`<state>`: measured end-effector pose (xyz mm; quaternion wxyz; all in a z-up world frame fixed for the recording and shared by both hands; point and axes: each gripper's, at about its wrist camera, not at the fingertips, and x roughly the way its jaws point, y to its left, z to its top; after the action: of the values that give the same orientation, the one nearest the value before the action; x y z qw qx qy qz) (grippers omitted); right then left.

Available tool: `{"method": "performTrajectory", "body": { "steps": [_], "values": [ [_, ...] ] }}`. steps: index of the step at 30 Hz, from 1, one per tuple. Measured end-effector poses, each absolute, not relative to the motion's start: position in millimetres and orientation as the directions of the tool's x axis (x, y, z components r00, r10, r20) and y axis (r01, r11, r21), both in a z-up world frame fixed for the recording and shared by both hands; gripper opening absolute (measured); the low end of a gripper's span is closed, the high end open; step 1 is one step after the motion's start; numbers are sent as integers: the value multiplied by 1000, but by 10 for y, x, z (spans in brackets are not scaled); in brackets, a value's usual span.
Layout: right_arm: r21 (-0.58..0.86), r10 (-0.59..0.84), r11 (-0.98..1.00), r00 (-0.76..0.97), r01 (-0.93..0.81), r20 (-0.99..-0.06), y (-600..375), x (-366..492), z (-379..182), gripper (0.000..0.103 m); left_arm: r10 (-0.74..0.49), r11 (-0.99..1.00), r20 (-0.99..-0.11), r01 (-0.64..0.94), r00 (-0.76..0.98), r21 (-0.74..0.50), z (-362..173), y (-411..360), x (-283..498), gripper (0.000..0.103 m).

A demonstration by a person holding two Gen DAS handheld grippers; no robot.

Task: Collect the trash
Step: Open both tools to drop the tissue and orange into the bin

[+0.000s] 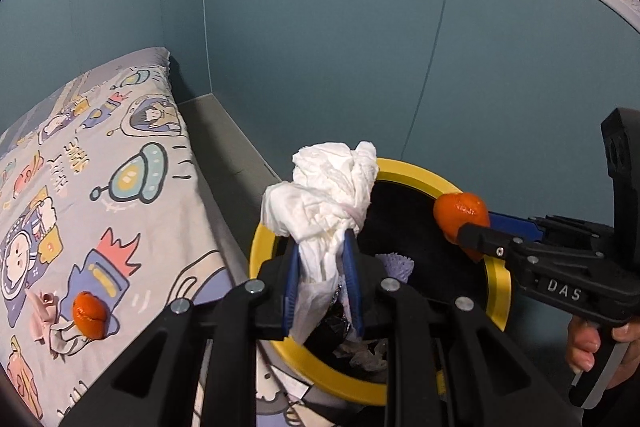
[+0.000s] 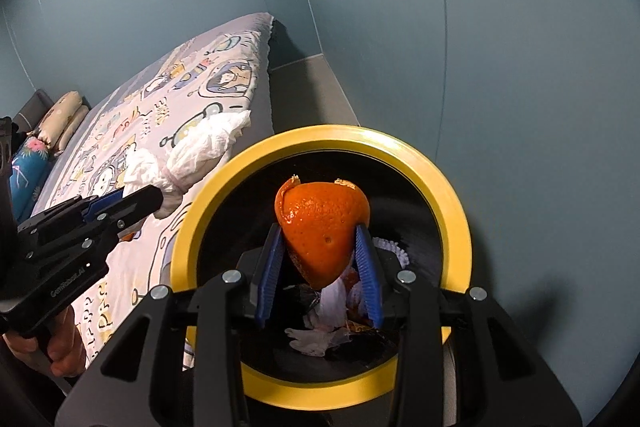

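Two claws over the yellow-rimmed bin (image 2: 436, 171), each gripping trash.

Left claw (image 1: 320, 267) pinching tissue (image 1: 328, 199); right claw (image 2: 320, 263) clamping orange peel (image 2: 320, 223). Left view only: second peel (image 1: 89, 315) on bed (image 1: 100, 187).

Bin (image 2: 452, 195) near rim hidden behind gripper frame; bin contents partly covered by orange peel (image 2: 320, 227).

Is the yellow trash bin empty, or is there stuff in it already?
Not empty. The right wrist view looks down past the bin's yellow rim onto crumpled tissues and other scraps lying at the dark bottom.
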<state>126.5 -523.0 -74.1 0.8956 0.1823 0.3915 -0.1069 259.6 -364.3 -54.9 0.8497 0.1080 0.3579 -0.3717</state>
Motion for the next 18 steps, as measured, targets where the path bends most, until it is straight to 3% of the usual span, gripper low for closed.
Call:
{"method": "performTrajectory", "body": {
  "steps": [3,11,18],
  "values": [
    [255,-46,903,665,347,-745,-5272,1258,-764,38,-556,705,-696,701,453,-107,-587,-3676,2652,23],
    [209,-101,907,670,366,-735,-5250,1248,-653,41,-569,719,-692,677,444,-157,-593,-3580,2746,56],
    [241,-49,915,683,323,-729,-5124,1333,-586,52,-532,772,-672,620,515,-136,-502,-3166,2871,72]
  ]
}}
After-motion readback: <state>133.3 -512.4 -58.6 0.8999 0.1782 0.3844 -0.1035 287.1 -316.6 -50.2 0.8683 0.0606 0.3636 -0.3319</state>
